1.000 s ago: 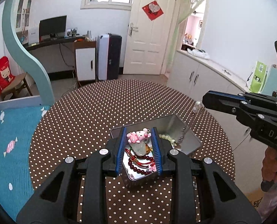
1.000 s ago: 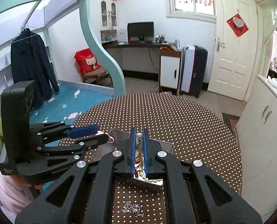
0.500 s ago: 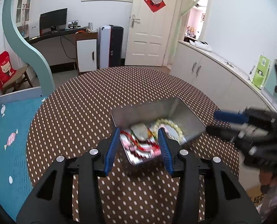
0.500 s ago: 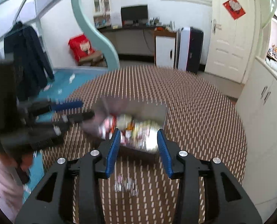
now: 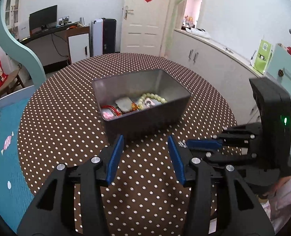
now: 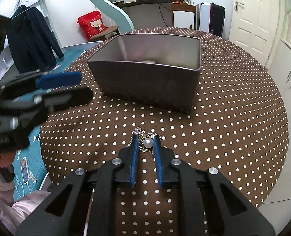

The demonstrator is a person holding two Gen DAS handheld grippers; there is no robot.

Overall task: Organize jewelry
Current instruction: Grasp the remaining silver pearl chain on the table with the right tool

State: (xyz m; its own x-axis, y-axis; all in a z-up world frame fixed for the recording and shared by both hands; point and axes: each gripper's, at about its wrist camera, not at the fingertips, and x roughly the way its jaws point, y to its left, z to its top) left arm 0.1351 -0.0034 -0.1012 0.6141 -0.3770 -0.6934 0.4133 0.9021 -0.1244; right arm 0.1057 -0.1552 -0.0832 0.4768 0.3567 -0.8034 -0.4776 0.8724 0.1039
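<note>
A grey metal tin (image 5: 145, 116) stands on the round brown polka-dot table (image 5: 67, 118). It holds a pale bead bracelet (image 5: 155, 97), a red cord charm (image 5: 114, 110) and a pink charm (image 5: 108, 115). My left gripper (image 5: 145, 143) is open and empty, just short of the tin's near wall. The tin also shows in the right wrist view (image 6: 149, 84). My right gripper (image 6: 145, 137) is low over the table, its jaws partly open around a silver chain with a pearl (image 6: 147, 142) lying on the cloth. It also shows in the left wrist view (image 5: 204, 143).
The left gripper appears blurred at the left of the right wrist view (image 6: 47, 90). White cabinets (image 5: 214, 63) run along the right wall. A teal bunk frame (image 5: 17, 39) and blue mat (image 5: 2, 137) lie left of the table.
Both grippers let go of their jewelry into the tin, opened and drew back. The right gripper dropped down to the pearl chain on the table.
</note>
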